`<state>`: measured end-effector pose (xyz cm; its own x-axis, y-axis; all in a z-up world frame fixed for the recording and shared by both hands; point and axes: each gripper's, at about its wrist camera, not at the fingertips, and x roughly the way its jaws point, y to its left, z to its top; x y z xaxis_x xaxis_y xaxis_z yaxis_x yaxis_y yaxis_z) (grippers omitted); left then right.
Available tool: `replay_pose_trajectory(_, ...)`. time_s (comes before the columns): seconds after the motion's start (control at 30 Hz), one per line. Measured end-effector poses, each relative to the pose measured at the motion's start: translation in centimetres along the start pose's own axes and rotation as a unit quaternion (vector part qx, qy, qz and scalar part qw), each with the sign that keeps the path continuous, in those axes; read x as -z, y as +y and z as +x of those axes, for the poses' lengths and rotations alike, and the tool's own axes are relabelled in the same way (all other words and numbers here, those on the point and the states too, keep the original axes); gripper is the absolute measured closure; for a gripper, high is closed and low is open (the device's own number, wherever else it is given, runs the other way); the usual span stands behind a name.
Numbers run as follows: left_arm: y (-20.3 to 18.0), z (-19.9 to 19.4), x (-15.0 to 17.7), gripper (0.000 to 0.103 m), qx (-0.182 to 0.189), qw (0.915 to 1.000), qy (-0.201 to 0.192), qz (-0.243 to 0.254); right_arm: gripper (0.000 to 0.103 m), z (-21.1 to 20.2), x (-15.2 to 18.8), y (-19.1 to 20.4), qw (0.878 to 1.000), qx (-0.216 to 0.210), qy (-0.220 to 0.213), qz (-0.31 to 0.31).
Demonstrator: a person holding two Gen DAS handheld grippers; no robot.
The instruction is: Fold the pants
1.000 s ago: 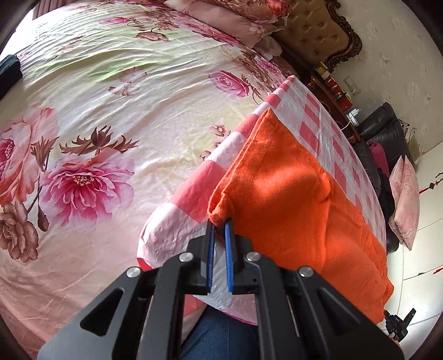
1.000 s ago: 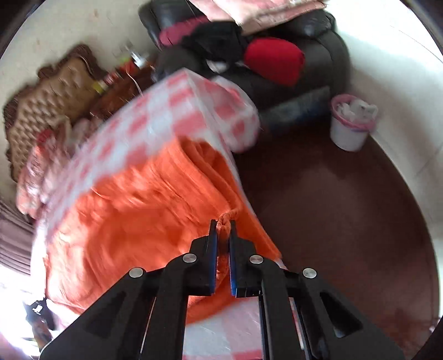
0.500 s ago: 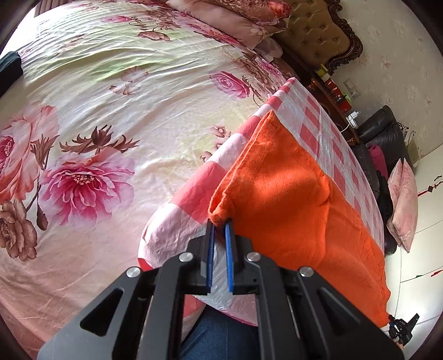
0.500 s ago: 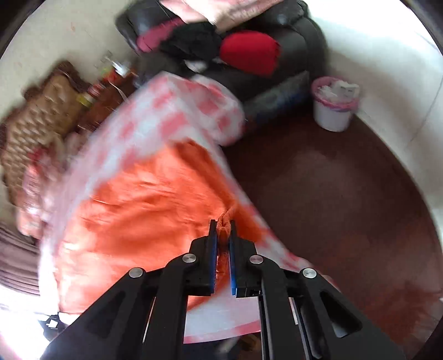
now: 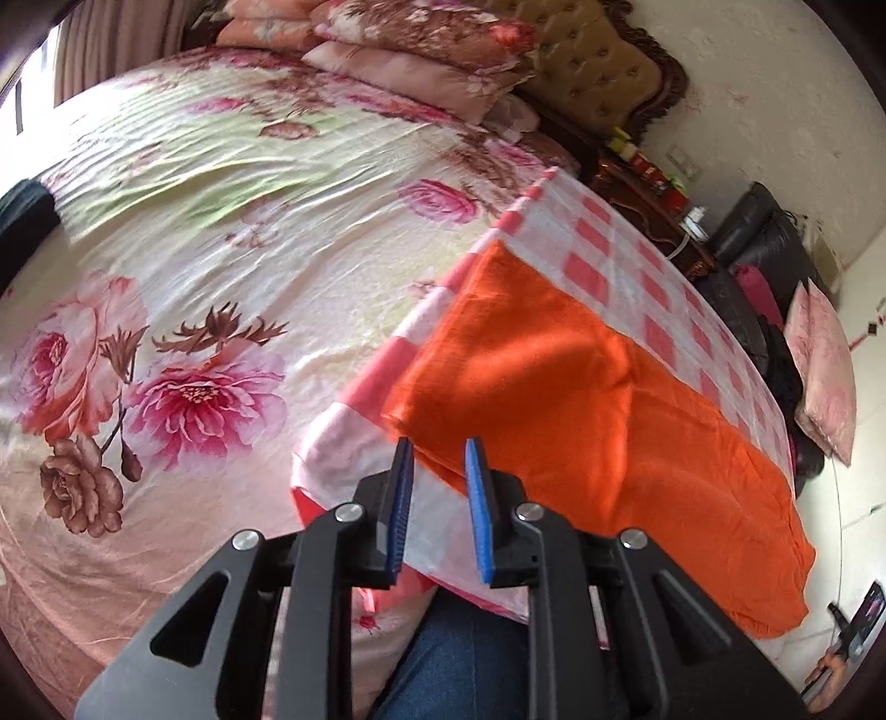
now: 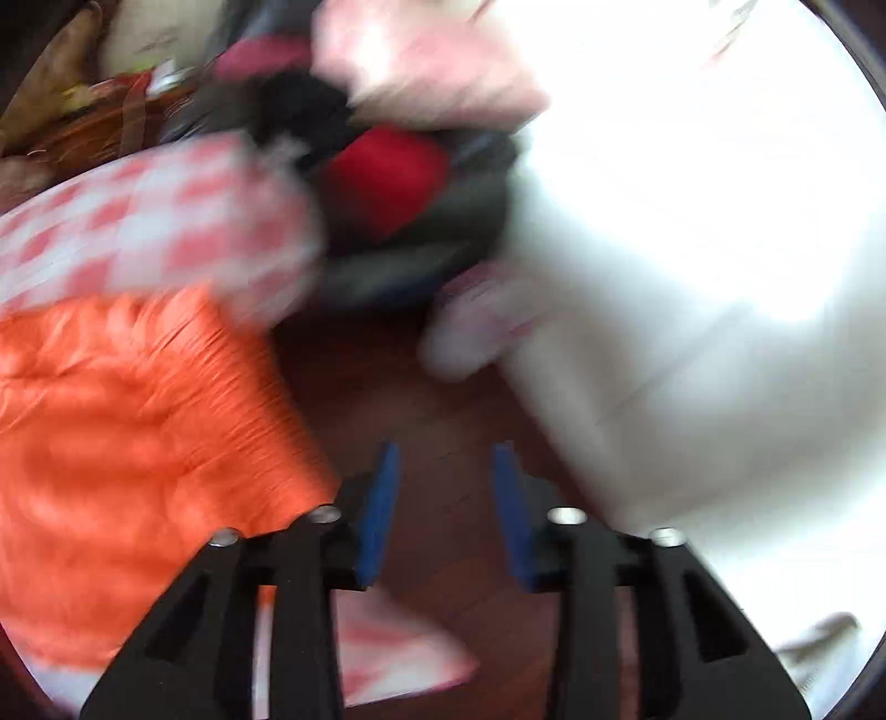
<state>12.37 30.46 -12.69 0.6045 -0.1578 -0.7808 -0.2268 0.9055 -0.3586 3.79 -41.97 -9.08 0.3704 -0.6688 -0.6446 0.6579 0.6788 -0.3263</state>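
The orange pants lie folded flat on a pink-and-white checked cloth at the bed's near corner. My left gripper is open, its blue pads just short of the pants' near edge, holding nothing. In the blurred right wrist view the pants lie at the left on the checked cloth. My right gripper is open and empty, off the pants' right edge, over the dark floor.
The floral bedspread spreads to the left, with pillows and a tufted headboard at the back. A dark sofa with a pink cushion stands at the right. A red cushion and a white wall show to the right.
Both grippers have opened and let go of the pants, which now lie flat. The right gripper has swung away to the right; its view is blurred.
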Motion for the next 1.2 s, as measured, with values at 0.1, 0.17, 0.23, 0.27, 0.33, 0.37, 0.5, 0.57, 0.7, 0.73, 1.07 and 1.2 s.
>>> replay_pose_trajectory(0.1,-8.5,-0.1,3.2,0.076,0.045,0.9906,0.002,0.129,0.058,-4.8,1.6,5.0,0.982,-0.187,-0.002,-0.037)
replay_pose_trajectory(0.17,-13.9,1.2,5.7,0.075,0.082,0.9765,0.022,0.198,0.058,-6.7,3.7,10.0,0.955,-0.281,0.043,-0.081)
replay_pose_trajectory(0.23,-18.9,2.5,8.5,0.075,0.112,0.9603,0.037,0.253,0.063,-7.1,6.0,14.3,0.91,-0.39,0.122,-0.063)
replay_pose_trajectory(0.27,-20.6,2.9,9.7,0.075,0.113,0.9529,0.035,0.279,0.063,-7.9,7.3,16.5,0.906,-0.394,0.129,-0.082)
replay_pose_trajectory(0.33,-23.9,3.6,12.1,0.072,0.107,0.9291,0.022,0.353,0.063,-9.9,9.0,19.2,0.914,-0.365,0.083,-0.159)
replay_pose_trajectory(0.37,-24.6,4.0,12.8,0.072,0.104,0.9217,0.023,0.373,0.063,-10.9,9.8,20.2,0.914,-0.351,0.052,-0.196)
replay_pose_trajectory(0.5,-26.4,6.0,14.7,0.065,0.124,0.9044,0.044,0.406,0.063,-11.4,11.5,21.9,0.899,-0.348,0.034,-0.263)
replay_pose_trajectory(0.57,-26.5,7.2,14.9,0.064,0.117,0.9022,0.055,0.412,0.07,-10.8,11.8,21.7,0.891,-0.372,0.05,-0.256)
replay_pose_trajectory(0.7,-26.4,8.2,14.2,0.103,0.109,0.9084,0.052,0.4,0.102,-11.3,11.1,22.6,0.888,-0.375,0.05,-0.261)
replay_pose_trajectory(0.73,-26.3,8.1,14.0,0.103,0.11,0.9086,0.051,0.4,0.103,-11.5,11.0,22.8,0.887,-0.378,0.05,-0.262)
replay_pose_trajectory(1.07,-27.5,4.6,16.4,0.054,0.086,0.8629,-0.008,0.498,0.103,-13.8,10.5,21.6,0.877,-0.385,0.0,-0.289)
replay_pose_trajectory(1.2,-28.5,5.5,18.1,0.069,0.056,0.8321,-0.018,0.551,0.103,-14.1,9.8,20.9,0.875,-0.4,0.002,-0.273)
